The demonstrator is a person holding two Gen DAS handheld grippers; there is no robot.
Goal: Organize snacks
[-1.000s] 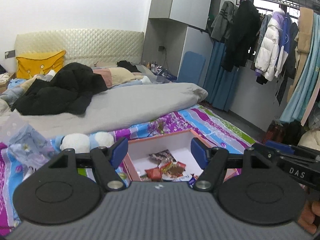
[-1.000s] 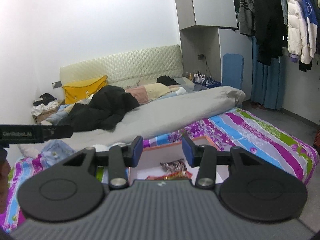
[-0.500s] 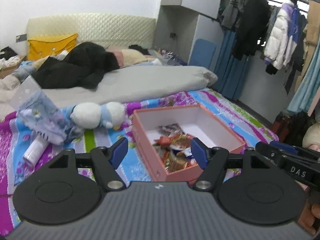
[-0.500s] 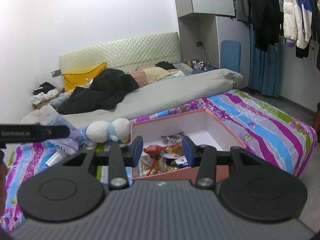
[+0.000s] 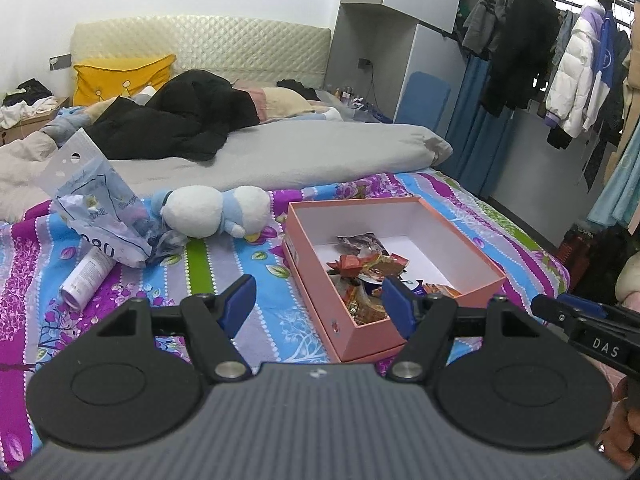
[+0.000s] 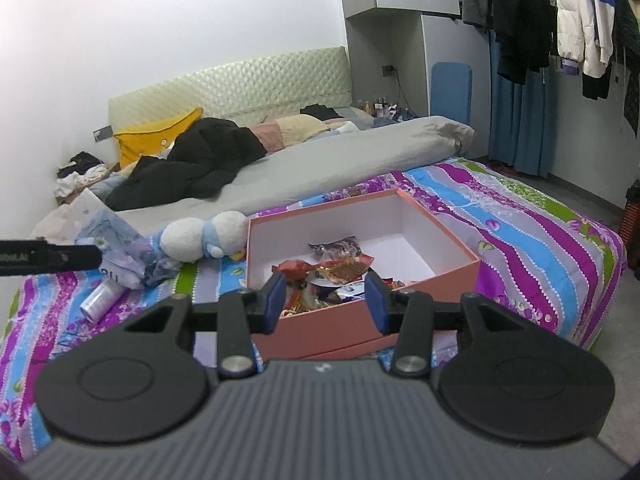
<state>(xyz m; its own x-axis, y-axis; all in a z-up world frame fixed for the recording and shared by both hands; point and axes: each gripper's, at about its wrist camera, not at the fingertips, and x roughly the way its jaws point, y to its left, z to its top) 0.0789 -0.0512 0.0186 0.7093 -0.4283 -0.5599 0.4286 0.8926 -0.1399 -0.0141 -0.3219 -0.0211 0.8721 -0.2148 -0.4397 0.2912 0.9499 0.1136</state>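
Left gripper [image 5: 318, 304]: blue-padded jaws spread wide, nothing between them, poised above the near left corner of the box. Right gripper [image 6: 326, 302]: jaws parted to a moderate gap, also empty, held in the air in front of the box's near wall. Pink box [image 5: 476, 254]: open, lidless cardboard, white inside, resting on the striped floral bedspread [image 5: 200, 264] near the foot of the bed; seen from the right wrist view [image 6: 320, 330] it appears to sit on a flat pink piece of the same colour. Snacks [image 5: 362, 266]: a loose heap of small wrapped packets, red, gold, purple and blue, piled in the near half of the box; the far half is bare white floor. From the right wrist view the heap [image 6: 332, 270] sits directly beyond the gap between the jaws. Plush toy [image 5: 212, 214]: white and pale blue, lying on its side just left of the box, apart from it. Crumpled plastic bag [image 5: 100, 216]: bluish-white with print, left of the toy and touching it. Small white tube [image 5: 86, 276]: lying tilted on the bedspread, its upper end tucked under the bag. Grey duvet [image 5: 304, 156]: rolled across the bed behind the box. Black garment [image 5: 176, 120]: heaped on the duvet. Yellow pillow [image 5: 120, 78]: leaning against the quilted headboard [image 5: 224, 46]. Hanging coats [image 5: 536, 40]: on a rail at right.
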